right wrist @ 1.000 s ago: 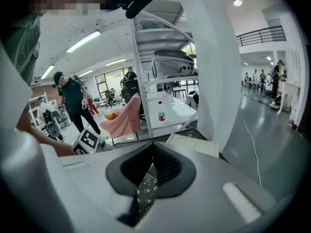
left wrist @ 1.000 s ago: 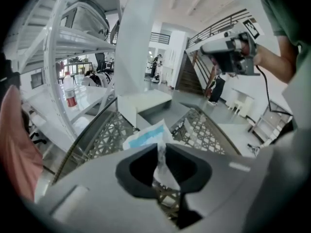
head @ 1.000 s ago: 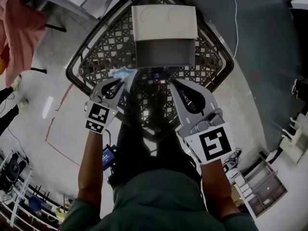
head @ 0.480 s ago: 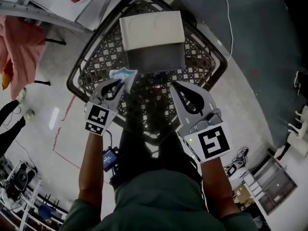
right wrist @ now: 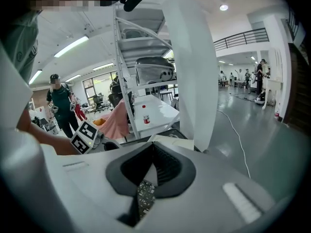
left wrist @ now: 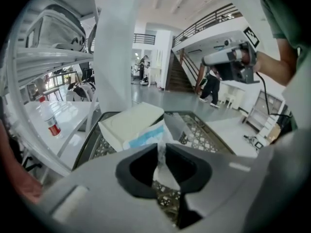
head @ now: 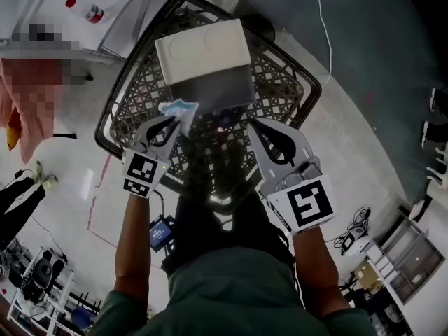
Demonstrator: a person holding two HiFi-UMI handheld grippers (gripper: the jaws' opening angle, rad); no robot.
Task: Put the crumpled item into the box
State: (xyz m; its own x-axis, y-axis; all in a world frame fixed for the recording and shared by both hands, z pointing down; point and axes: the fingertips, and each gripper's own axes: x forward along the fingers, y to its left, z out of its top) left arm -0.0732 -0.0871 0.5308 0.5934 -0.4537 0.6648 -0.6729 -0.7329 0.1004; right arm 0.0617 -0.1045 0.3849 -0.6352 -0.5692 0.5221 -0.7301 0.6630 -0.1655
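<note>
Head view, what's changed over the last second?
Relative to the box, the left tongs carried the crumpled item rightward, from beside the box to its near left corner. The right tongs shifted right with them. In the picture, the box and mesh table slid left. Unchanged: left tongs shut on the item, right tongs shut and empty, item not yet in the box.

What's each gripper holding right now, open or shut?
Left gripper: jaws shut on the crumpled item.
Right gripper: jaws shut, nothing between them.
</note>
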